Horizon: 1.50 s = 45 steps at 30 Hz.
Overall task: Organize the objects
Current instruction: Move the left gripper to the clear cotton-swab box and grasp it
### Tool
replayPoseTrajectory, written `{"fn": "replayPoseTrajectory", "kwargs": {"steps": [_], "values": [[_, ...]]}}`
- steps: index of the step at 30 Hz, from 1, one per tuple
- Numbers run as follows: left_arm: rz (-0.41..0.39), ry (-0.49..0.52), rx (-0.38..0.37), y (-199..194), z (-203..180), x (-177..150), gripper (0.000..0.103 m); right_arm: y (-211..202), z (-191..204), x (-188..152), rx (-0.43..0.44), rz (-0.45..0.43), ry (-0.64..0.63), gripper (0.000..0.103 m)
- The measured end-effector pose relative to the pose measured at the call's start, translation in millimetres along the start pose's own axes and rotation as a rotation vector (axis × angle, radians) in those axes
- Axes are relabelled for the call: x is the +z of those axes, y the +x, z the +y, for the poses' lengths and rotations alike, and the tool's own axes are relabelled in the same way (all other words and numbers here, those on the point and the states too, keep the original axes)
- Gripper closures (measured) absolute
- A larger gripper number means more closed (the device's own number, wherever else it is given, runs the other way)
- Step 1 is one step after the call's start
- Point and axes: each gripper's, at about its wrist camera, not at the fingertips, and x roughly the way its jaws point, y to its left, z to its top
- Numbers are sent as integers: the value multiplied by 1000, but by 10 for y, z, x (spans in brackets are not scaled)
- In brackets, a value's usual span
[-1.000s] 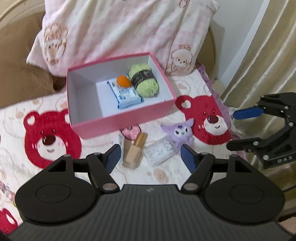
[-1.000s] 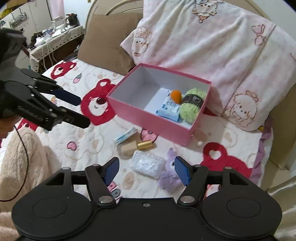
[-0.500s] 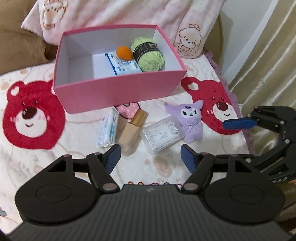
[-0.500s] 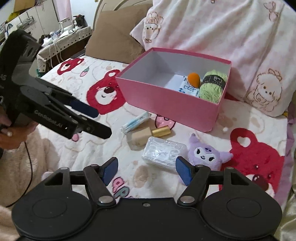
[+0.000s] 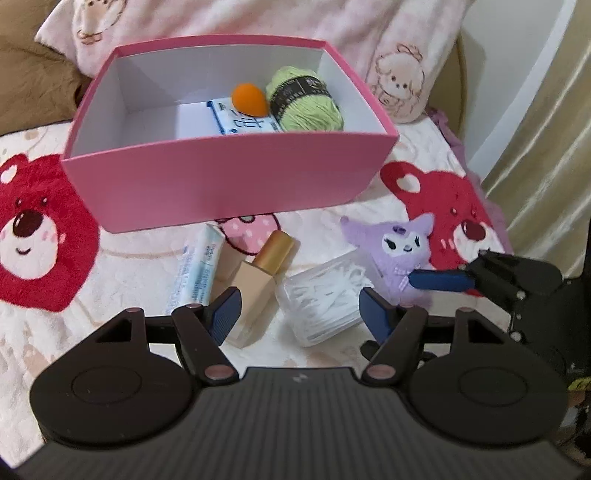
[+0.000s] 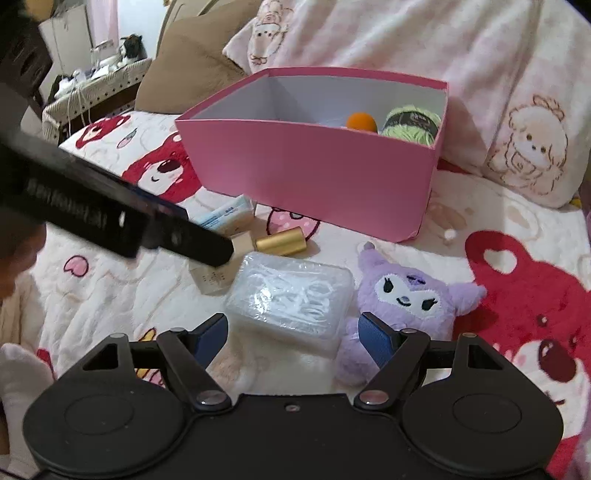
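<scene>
A pink box stands on the bed and holds green yarn, an orange sponge and a blue-white packet. In front of it lie a tissue pack, a gold-capped bottle, a clear swab case and a purple plush. My left gripper is open, low over the bottle and case. My right gripper is open around the near end of the clear case, with the plush just right of it.
A pink bear-print pillow leans behind the box. A brown cushion lies at the left, a curtain hangs at the right. The bedspread has red bear prints. A cluttered shelf stands far left.
Both grippers have moved down and forward, closer to the loose objects in front of the box. Both stay open. The objects have not moved.
</scene>
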Motion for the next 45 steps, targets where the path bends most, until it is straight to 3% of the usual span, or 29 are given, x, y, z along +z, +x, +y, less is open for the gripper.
{"fn": "replayPoseTrajectory", "kwargs": {"steps": [5,9,11,13,20,24,28,32,37,45], "values": [[33,69,29,198,-138,-88,38,54,5,-46,8,-12,16,22],[24,-2,11,296,-64,-107,42,128,24,-88,-2,-17,10,22],[45,-25,-5,364,-28,-128,57,170,78,-99,-21,-21,-30,21],[86,-101,-95,441,56,-165,63,224,120,-90,-19,-7,-39,19],[78,-228,-143,385,178,-279,64,221,187,-71,-26,3,14,18],[93,-221,-124,265,164,-375,64,161,244,-159,29,28,48,14],[116,-324,-141,301,319,-445,64,175,292,-258,52,0,67,10],[44,-281,-54,352,309,-482,61,301,233,-264,54,1,154,9],[32,-293,-100,441,315,-475,62,412,283,-278,15,-8,182,7],[15,-216,-80,307,165,-469,62,307,420,-244,-41,6,128,7]]}}
